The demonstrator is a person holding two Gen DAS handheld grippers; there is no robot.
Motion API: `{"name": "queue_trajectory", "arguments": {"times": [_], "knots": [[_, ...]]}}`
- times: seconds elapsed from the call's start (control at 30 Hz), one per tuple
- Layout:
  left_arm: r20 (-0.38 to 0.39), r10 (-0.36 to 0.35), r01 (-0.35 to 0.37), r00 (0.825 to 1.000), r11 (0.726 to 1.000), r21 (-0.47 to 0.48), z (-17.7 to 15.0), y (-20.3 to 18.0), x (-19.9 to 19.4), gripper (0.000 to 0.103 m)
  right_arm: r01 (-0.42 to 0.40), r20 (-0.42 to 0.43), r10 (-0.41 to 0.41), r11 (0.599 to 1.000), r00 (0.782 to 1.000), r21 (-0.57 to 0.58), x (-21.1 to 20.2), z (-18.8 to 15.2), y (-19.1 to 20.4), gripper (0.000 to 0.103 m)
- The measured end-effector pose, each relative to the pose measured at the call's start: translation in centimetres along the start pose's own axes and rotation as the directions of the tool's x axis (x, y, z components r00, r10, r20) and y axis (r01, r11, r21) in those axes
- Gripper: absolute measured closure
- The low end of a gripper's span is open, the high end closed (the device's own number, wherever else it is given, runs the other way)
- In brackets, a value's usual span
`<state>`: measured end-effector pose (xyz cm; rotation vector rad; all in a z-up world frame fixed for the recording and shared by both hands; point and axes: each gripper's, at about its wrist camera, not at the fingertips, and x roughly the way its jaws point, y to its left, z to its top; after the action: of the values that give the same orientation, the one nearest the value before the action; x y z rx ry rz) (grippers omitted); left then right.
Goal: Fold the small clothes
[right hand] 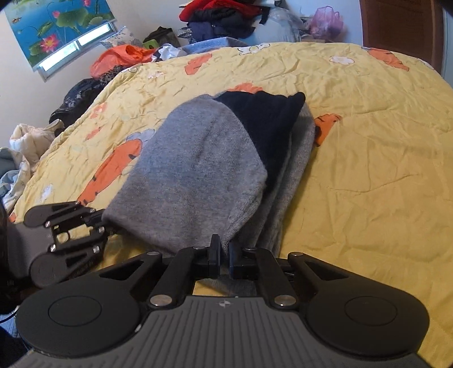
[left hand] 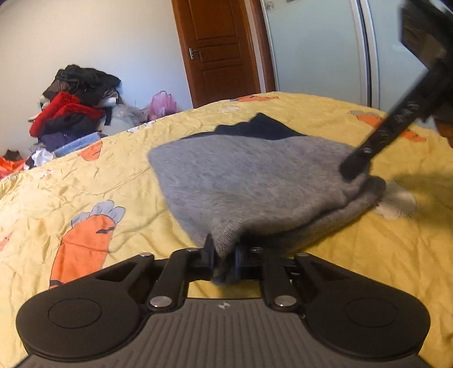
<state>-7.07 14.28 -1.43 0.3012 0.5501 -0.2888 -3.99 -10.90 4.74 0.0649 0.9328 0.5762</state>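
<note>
Garment: small grey knit sweater (right hand: 195, 175) with a dark navy part (right hand: 269, 124) at its far end, lying on the bed, folded over on itself so the top layer sits on a lower grey layer.
Left tongs (left hand: 223, 254): clamped on the near grey edge, fabric bunched right between the fingers.
Right tongs (right hand: 224, 253): same deal, pinching another spot on that near edge; left tongs sit just off to their left.
Bedspread (right hand: 368, 175): wrinkly yellow with orange carrot prints, under the sweater.
Past the tongs: messy clothes pile (left hand: 70, 110), pink plastic bag (left hand: 162, 104), brown wooden door (left hand: 218, 48).
Wall: lotus-print window blind (right hand: 56, 25).
</note>
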Motion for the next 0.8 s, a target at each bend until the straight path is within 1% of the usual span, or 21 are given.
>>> {"name": "queue_trajectory", "arguments": {"times": [0.07, 0.1, 0.13, 0.17, 0.2, 0.23, 0.27, 0.3, 0.33, 0.37, 0.4, 0.43, 0.47, 0.5, 0.53, 0.57, 0.6, 0.63, 0.7, 0.73, 0.8], "knots": [[-0.009, -0.002, 0.002, 1.000, 1.000, -0.003, -0.2, 0.8, -0.4, 0.096, 0.025, -0.035, -0.024, 1.000, 0.999, 0.018, 0.7, -0.8, -0.5, 0.092], [-0.021, 0.007, -0.006, 1.000, 1.000, 0.005, -0.5, 1.2, -0.2, 0.096, 0.024, -0.060, -0.022, 0.999, 0.998, 0.035, 1.3, -1.2, -0.8, 0.092], [-0.043, 0.007, -0.006, 0.999, 1.000, 0.005, -0.8, 1.5, 0.1, 0.097, 0.016, -0.055, -0.012, 0.998, 0.998, 0.057, 1.6, -1.5, -1.1, 0.092], [-0.060, 0.000, 0.000, 0.998, 1.000, 0.001, -1.1, 1.6, 0.3, 0.096, -0.001, -0.049, 0.005, 0.996, 0.999, 0.087, 1.5, -1.3, -1.4, 0.087], [-0.053, -0.005, 0.005, 0.999, 1.000, 0.006, -1.2, 1.6, 0.0, 0.096, -0.024, -0.056, 0.031, 0.992, 0.998, 0.120, 1.4, -0.9, -1.6, 0.083], [-0.057, -0.021, 0.022, 0.998, 1.000, 0.020, -1.0, 1.6, -0.3, 0.096, -0.053, -0.052, 0.061, 0.989, 0.997, 0.140, 1.0, -0.3, -1.8, 0.069], [-0.063, -0.052, 0.053, 0.997, 0.998, 0.028, -0.8, 1.7, -0.8, 0.096, -0.086, -0.015, 0.089, 0.985, 0.996, 0.150, 0.3, 0.2, -2.0, 0.050], [-0.068, -0.108, 0.110, 0.992, 0.994, 0.025, -0.6, 2.0, -1.6, 0.093, -0.106, 0.044, 0.100, 0.982, 0.994, 0.157, -0.6, 0.7, -2.4, 0.041], [-0.066, -0.184, 0.186, 0.981, 0.982, 0.020, -0.2, 2.6, -2.4, 0.089, -0.119, 0.101, 0.103, 0.978, 0.990, 0.171, -1.4, 1.4, -2.9, 0.025], [-0.050, -0.253, 0.254, 0.966, 0.967, 0.015, 0.2, 3.5, -3.2, 0.085, -0.128, 0.149, 0.099, 0.972, 0.984, 0.197, -1.9, 2.2, -3.7, 0.016], [-0.018, -0.297, 0.297, 0.955, 0.955, -0.001, 0.9, 4.4, -3.8, 0.072, -0.130, 0.188, 0.088, 0.965, 0.978, 0.228, -1.9, 3.1, -4.5, 0.014], [0.016, -0.325, 0.325, 0.946, 0.945, -0.036, 1.8, 5.4, -4.2, 0.048, -0.125, 0.219, 0.068, 0.958, 0.973, 0.260, -1.7, 4.0, -5.5, 0.013], [0.048, -0.359, 0.362, 0.932, 0.929, -0.078, 2.8, 6.5, -4.3, 0.033, -0.106, 0.228, 0.037, 0.949, 0.973, 0.297, -1.0, 4.9, -6.5, 0.013], [0.099, -0.385, 0.395, 0.918, 0.911, -0.117, 3.7, 7.5, -4.2, 0.012, -0.086, 0.224, 0.009, 0.938, 0.975, 0.336, 0.0, 5.8, -7.5, 0.013], [0.160, -0.376, 0.400, 0.913, 0.902, -0.164, 4.5, 8.6, -4.0, 0.004, -0.074, 0.215, -0.007, 0.929, 0.977, 0.364, 1.1, 6.6, -8.4, 0.013], [0.205, -0.350, 0.391, 0.914, 0.893, -0.221, 5.3, 9.5, -3.4, 0.004, -0.056, 0.204, -0.026, 0.920, 0.979, 0.387, 2.3, 7.5, -9.2, 0.013], [0.221, -0.327, 0.382, 0.919, 0.879, -0.287, 5.9, 10.3, -2.1, 0.003, -0.028, 0.186, -0.053, 0.912, 0.981, 0.409, 3.5, 8.2, -9.8, 0.013], [0.214, -0.309, 0.369, 0.927, 0.856, -0.363, 6.4, 11.1, -0.3, 0.004, -0.005, 0.165, -0.072, 0.907, 0.984, 0.421, 4.8, 8.8, -10.2, 0.013], [0.155, -0.277, 0.316, 0.948, 0.787, -0.529, 6.6, 12.6, 4.0, 0.004, 0.018, 0.135, -0.084, 0.902, 0.987, 0.431, 6.9, 9.7, -10.6, 0.014], [0.119, -0.286, 0.301, 0.951, 0.757, -0.580, 6.6, 13.0, 6.2, 0.004, 0.021, 0.126, -0.084, 0.898, 0.988, 0.440, 7.7, 9.8, -10.7, 0.014], [0.051, -0.293, 0.257, 0.955, 0.727, -0.637, 6.7, 13.2, 9.8, 0.005, -0.005, 0.122, -0.053, 0.901, 0.991, 0.434, 9.0, 10.2, -10.4, 0.013]]}}
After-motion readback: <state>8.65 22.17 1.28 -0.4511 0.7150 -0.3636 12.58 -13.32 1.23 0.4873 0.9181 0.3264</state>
